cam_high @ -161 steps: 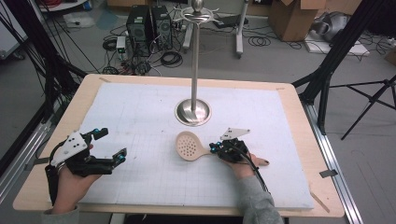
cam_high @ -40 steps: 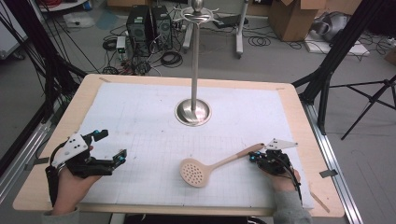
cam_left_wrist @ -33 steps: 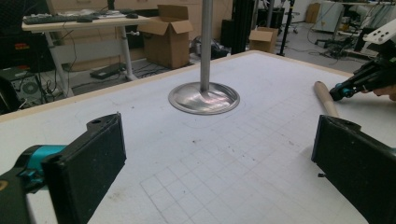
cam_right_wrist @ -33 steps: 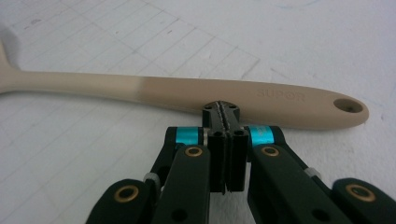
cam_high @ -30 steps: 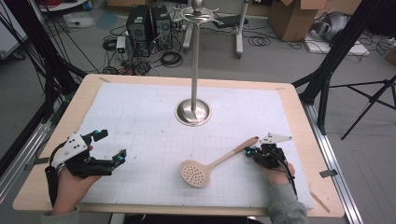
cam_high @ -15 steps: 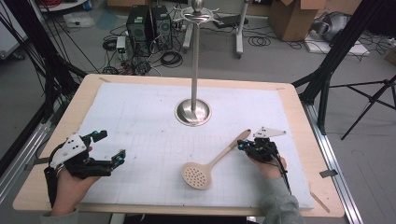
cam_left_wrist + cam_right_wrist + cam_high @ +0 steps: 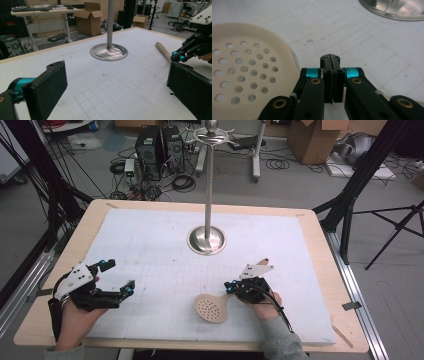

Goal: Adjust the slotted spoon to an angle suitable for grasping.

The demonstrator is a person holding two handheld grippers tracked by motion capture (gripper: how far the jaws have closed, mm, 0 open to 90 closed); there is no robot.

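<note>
A cream perforated spoon (image 7: 210,308) lies on the white gridded mat (image 7: 150,245), bowl toward the front, its wooden handle (image 7: 163,50) running back to the right. My right gripper (image 7: 228,287) sits over the handle close to the bowl. Its jaws are pressed together and nothing shows between them in the right gripper view, where the gripper (image 7: 333,58) points past the bowl (image 7: 244,70) at its left. My left gripper (image 7: 119,276) rests at the front left of the mat, open and holding nothing. In the left gripper view this gripper (image 7: 116,75) faces the right gripper (image 7: 176,53).
A metal pole on a round base (image 7: 206,240) stands at the mat's middle back, also seen as the base (image 7: 108,52) and its rim (image 7: 392,10). The wooden table edge (image 7: 320,230) frames the mat. Computers, cables and boxes lie on the floor beyond.
My right gripper slid left along the spoon from the handle's end to near the bowl. The handle swung to point more toward the back. The left gripper stayed put.
</note>
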